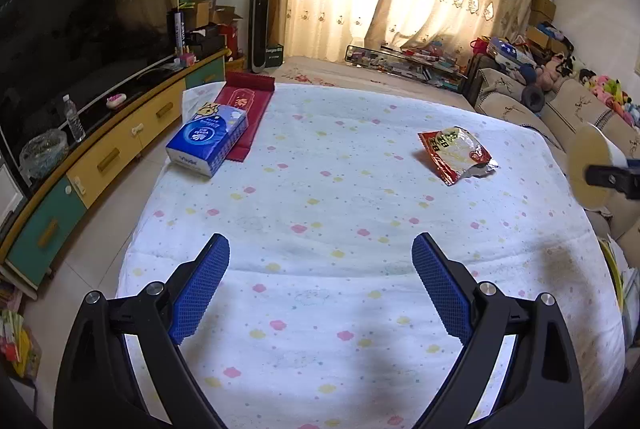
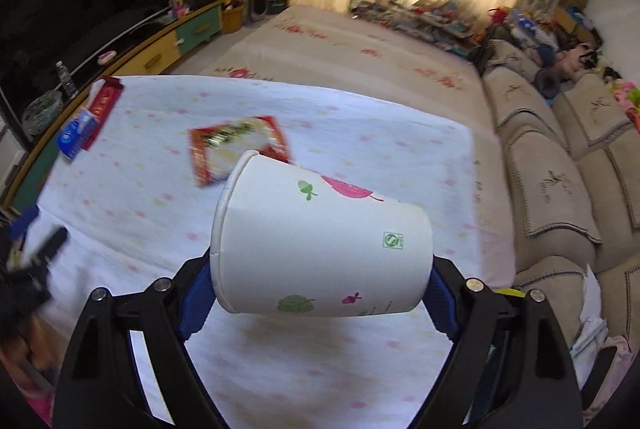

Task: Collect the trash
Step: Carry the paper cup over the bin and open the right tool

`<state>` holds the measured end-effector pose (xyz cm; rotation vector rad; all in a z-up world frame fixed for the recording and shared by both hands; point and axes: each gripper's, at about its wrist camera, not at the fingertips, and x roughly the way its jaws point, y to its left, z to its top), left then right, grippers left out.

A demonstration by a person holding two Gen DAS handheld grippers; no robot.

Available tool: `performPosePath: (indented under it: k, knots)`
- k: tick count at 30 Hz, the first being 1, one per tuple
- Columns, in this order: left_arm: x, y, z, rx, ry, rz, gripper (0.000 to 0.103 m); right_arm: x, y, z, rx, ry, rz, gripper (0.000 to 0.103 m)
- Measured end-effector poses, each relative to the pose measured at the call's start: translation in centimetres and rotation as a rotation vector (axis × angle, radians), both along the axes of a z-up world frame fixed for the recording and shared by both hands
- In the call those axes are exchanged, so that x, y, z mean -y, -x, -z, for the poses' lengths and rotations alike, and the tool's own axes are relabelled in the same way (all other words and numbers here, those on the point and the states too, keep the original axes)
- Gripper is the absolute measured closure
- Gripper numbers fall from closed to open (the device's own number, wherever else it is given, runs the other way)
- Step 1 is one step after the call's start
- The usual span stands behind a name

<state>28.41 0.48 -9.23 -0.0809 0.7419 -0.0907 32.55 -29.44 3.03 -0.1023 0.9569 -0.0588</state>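
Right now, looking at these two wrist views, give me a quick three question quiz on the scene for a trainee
1. True or false: the right gripper holds a paper cup lying on its side.
2. Which item lies on the flowered sheet beside the red mat? A) tissue pack B) water bottle C) plush toy
3. Fill in: the left gripper is open and holds ____.

Key: 1 true. 2 A, the tissue pack. 3 nothing; the snack wrapper lies apart from it on the sheet.
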Motion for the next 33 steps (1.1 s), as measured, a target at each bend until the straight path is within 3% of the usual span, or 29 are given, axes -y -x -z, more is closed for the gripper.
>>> performPosePath:
  k: [6,13,25,33]
  knots:
    - [1.3,0.0,0.3,-0.002,0.024,0.076,0.012,9.3,5.1,2.9,0.012,-0.009,0.151,0.021]
    - [4.2,0.8,0.0,0.041,-0.023,0.173,0.012,17.5,8.9,7.8,-0.041,-0.097,0.339,0.021]
    - [11.2,-1.0,-1.1,-0.016,-0.039,0.371,0.012,22.0,9.6,11.1,-0.087,-0.113,0.437,0.019]
    - [14.3,-6.9,-0.1,-0.058,-0.060,0.406,0.012,21.8,9.2,11.1,-0.067,-0.114,0.410,0.018]
